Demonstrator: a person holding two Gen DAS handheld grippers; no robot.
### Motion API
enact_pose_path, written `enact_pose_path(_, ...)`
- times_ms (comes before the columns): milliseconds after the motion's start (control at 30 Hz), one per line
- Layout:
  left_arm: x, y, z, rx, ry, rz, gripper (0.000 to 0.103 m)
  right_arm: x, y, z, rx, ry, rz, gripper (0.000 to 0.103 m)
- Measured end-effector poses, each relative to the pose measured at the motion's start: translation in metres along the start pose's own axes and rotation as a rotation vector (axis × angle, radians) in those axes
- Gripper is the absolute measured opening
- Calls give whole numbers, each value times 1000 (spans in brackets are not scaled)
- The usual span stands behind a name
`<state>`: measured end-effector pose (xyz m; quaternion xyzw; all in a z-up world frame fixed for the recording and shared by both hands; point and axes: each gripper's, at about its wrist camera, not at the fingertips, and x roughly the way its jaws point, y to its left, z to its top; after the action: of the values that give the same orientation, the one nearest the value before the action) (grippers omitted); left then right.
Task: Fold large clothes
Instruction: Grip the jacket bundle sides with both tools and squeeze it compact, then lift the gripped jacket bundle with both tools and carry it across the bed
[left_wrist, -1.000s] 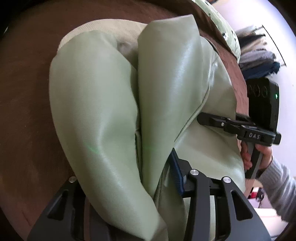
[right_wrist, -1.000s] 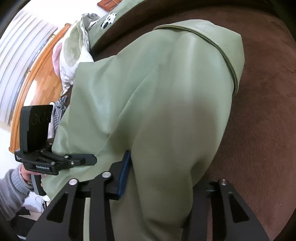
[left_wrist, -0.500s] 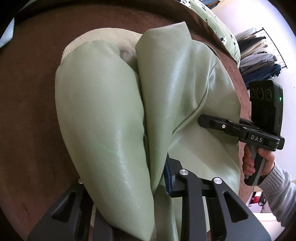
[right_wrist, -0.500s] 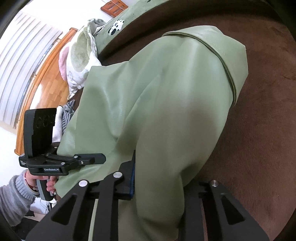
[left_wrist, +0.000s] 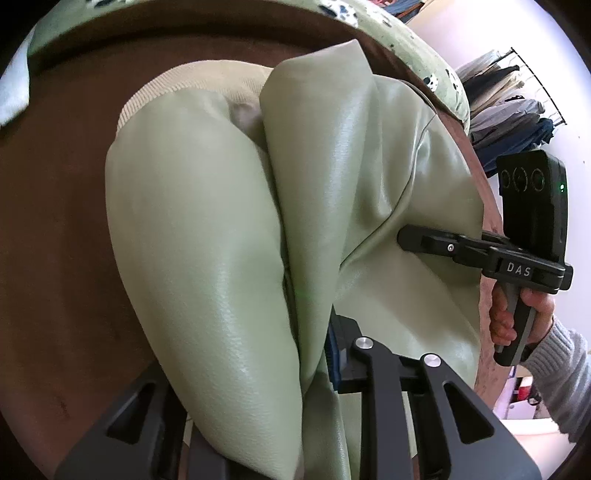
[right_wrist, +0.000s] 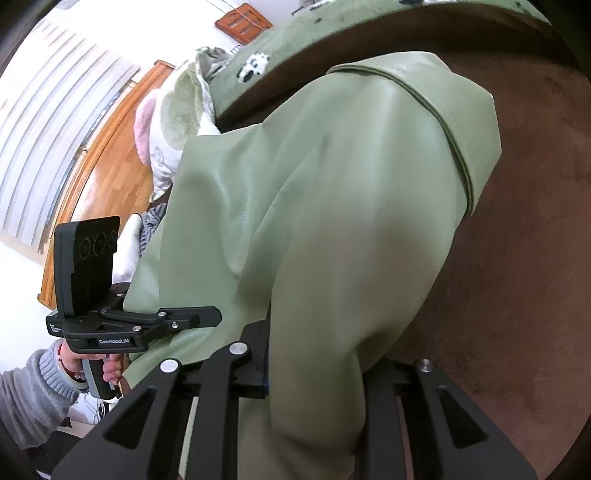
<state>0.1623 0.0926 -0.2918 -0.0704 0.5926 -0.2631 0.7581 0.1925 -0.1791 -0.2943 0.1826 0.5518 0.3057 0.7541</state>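
A pale green leather-look jacket (left_wrist: 192, 229) with a beige ribbed hem (left_wrist: 195, 85) lies bunched on the brown bed cover (left_wrist: 55, 258). My left gripper (left_wrist: 255, 369) is shut on a thick fold of it, and the fabric hides the left finger. In the right wrist view, the same jacket (right_wrist: 351, 184) shows a stitched edge at top right. My right gripper (right_wrist: 317, 362) has a fold between its jaws, which are closing with the pads pressing on it. Each gripper shows in the other's view: the right gripper (left_wrist: 406, 236) and the left gripper (right_wrist: 214, 315), both at the jacket's near edge.
A green spotted quilt (left_wrist: 424, 62) lines the far side of the bed. Clothes hang on a rack (left_wrist: 509, 99) at the right. A pink and white plush blanket (right_wrist: 173, 122) lies beyond the jacket, with a wooden board (right_wrist: 107, 177) behind. Hands in grey sleeves (left_wrist: 554, 365) hold the handles.
Both grippers have narrowed onto the jacket folds and risen, drawing the fabric up. More of the bed and the room shows around the jacket.
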Motion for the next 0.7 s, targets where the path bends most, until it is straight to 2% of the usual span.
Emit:
enact_pose_path(333, -58, -27, 11, 0, -80, 46, 25, -52, 45, 17, -36, -52, -4, 19)
enact_pose_path(533, -123, -64, 23, 19, -109, 68, 25, -111, 90, 31, -68, -75, 8, 19)
enact_pose_path(700, -184, -112, 33, 62, -140, 88, 25, -176, 130, 35, -101, -111, 13, 19)
